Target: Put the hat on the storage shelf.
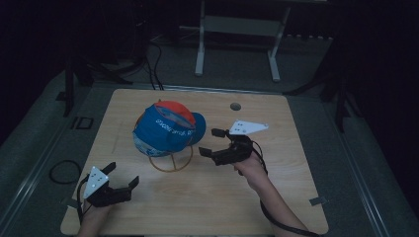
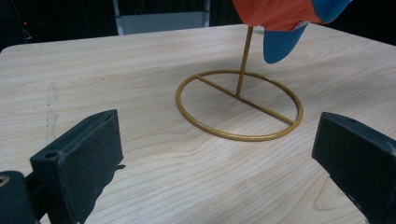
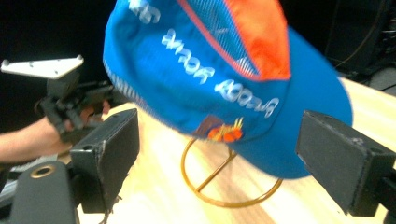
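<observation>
Both of your tongs stand released and hold nothing. The cap (image 1: pixel 167 129) already sits on the gold wire stand (image 1: pixel 171 161) near the middle of the tabletop (image 1: pixel 207 207), so by my reading the hanging is done and only pulling clear is left. Your left tongs (image 1: pixel 124 177) rest low at the near edge, well apart from the cap, which hangs ahead and to their right. Your right tongs (image 1: pixel 212 142) hover just beside the brim, jaws spread wide toward it, not touching.
</observation>
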`<state>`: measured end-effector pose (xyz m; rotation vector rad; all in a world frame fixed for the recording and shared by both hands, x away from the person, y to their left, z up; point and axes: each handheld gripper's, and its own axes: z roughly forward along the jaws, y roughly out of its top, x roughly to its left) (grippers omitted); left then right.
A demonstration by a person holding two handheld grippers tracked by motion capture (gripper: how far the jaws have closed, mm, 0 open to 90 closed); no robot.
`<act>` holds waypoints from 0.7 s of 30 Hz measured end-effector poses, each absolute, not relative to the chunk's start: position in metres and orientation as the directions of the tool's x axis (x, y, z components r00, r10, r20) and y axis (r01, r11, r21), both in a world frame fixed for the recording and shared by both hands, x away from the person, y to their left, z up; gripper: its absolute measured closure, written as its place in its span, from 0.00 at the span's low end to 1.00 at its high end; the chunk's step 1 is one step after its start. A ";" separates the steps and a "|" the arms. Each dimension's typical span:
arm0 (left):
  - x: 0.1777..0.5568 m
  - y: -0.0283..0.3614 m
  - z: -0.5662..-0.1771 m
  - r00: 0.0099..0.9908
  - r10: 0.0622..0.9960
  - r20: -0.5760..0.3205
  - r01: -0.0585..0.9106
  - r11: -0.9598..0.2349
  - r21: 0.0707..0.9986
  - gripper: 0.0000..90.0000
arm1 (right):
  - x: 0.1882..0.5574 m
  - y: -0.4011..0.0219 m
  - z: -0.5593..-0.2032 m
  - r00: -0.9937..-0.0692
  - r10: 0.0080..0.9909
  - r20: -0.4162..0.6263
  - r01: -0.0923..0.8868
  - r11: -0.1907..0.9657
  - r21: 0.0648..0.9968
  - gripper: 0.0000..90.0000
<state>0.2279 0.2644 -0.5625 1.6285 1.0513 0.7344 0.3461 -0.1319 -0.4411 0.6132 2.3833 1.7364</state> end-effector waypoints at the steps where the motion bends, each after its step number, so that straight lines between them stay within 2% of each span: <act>1: 0.228 0.264 -0.563 0.434 0.900 -0.035 0.280 -0.098 0.955 0.02 | 0.345 -0.133 -0.445 -0.912 0.392 0.123 0.240 0.265 0.934 0.15; 8: 0.228 0.264 -0.563 0.437 0.899 -0.037 0.283 -0.098 0.954 0.02 | 0.342 -0.139 -0.474 -0.919 0.378 0.108 0.242 0.327 0.914 0.16; 21: 0.228 0.265 -0.564 0.436 0.899 -0.040 0.285 -0.096 0.954 0.02 | 0.341 -0.156 -0.520 -0.917 0.374 0.142 0.283 0.354 0.891 0.16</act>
